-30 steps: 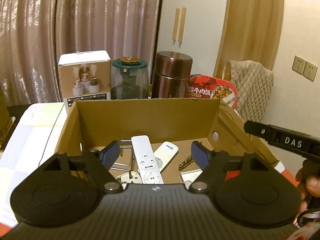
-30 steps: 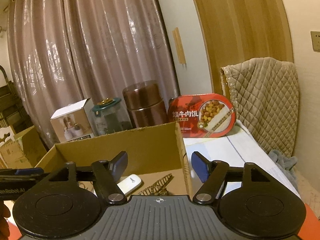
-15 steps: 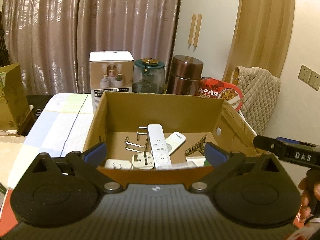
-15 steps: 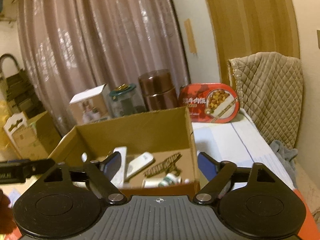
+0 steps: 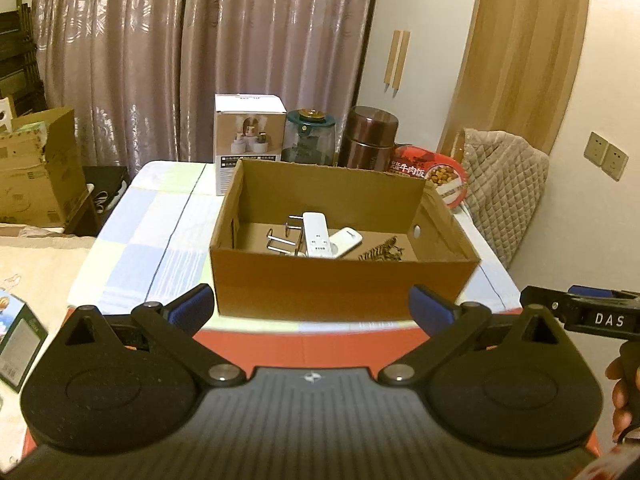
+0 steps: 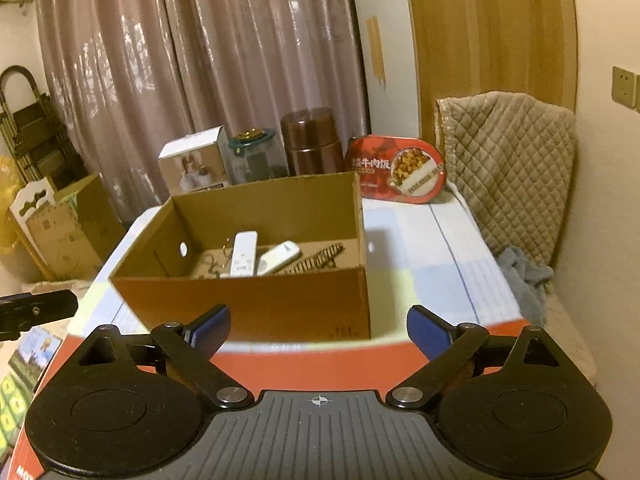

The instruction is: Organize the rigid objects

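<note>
Both hand-held grippers have drawn back from the cardboard box (image 5: 344, 276): a second ago their fingers hung over its opening, and now the whole box shows ahead of them with its near wall in full view. That reads as a drop-off just finished, with the hands retreating for the next item or because the sorting is about done. The box sits near the middle of the table (image 5: 152, 240), toward its front edge, and holds two white remotes (image 5: 316, 234), some metal hooks (image 5: 282, 240) and a dark comb-like piece (image 6: 316, 260). The left hand-held gripper (image 5: 312, 306) is spread wide and carries nothing; the right hand-held gripper (image 6: 318, 330) is likewise spread and empty, touching nothing.
</note>
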`<state>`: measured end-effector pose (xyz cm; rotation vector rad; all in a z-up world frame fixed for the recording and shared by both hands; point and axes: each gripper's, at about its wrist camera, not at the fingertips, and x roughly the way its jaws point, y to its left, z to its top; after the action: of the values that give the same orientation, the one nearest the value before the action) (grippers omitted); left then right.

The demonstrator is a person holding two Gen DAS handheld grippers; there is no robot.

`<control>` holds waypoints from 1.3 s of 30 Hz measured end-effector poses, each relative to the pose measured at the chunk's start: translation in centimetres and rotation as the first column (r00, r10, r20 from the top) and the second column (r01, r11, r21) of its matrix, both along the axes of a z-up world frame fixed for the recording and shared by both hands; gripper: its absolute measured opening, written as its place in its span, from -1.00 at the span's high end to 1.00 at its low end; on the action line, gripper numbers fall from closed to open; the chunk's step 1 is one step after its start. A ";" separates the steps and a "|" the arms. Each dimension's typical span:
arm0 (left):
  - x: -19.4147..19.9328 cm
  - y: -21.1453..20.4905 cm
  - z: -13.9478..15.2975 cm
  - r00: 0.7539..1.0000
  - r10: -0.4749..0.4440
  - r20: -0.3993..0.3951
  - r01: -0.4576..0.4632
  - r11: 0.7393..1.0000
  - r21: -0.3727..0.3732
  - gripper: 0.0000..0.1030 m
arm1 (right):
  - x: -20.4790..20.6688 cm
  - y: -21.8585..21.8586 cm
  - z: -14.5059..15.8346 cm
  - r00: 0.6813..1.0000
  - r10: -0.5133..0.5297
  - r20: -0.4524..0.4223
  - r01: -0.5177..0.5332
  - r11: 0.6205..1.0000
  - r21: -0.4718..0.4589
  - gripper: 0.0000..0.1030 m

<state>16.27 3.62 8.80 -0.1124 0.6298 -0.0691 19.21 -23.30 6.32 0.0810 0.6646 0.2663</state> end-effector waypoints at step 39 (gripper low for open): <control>-16.2 -2.0 -0.1 0.997 0.047 -0.061 -0.045 0.998 0.031 -0.97 | -16.4 -0.6 1.4 0.996 0.036 -0.079 -0.040 0.998 -0.057 -0.79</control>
<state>0.08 1.65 8.73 -0.1003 0.6893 -0.0118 2.85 -23.94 7.69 0.0230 0.7515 0.2816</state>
